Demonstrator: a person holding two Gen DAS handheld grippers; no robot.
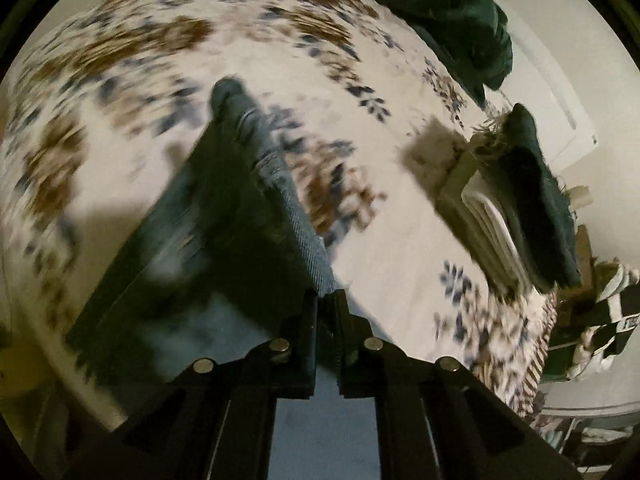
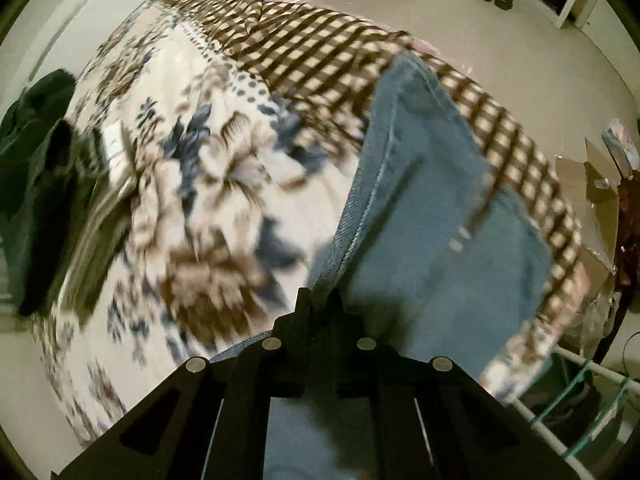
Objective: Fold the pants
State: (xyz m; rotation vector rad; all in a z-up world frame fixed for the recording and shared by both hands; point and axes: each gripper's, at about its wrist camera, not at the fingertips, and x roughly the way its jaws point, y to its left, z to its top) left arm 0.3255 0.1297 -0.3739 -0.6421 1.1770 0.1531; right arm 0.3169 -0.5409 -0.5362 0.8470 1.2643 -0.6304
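The pants are blue jeans. In the left wrist view the jeans (image 1: 224, 216) hang lifted above the flowered bedspread (image 1: 380, 208), and my left gripper (image 1: 327, 300) is shut on their seamed edge. In the right wrist view the jeans (image 2: 436, 216) spread out ahead over the bed, and my right gripper (image 2: 320, 300) is shut on their stitched edge. Both views are motion-blurred.
A dark green garment (image 1: 448, 16) lies at the far side of the bed. A stack of folded clothes (image 1: 520, 208) sits at the right. A brown checked blanket (image 2: 328, 48) covers the far part of the bed. A white wire rack (image 2: 568, 400) stands beside the bed.
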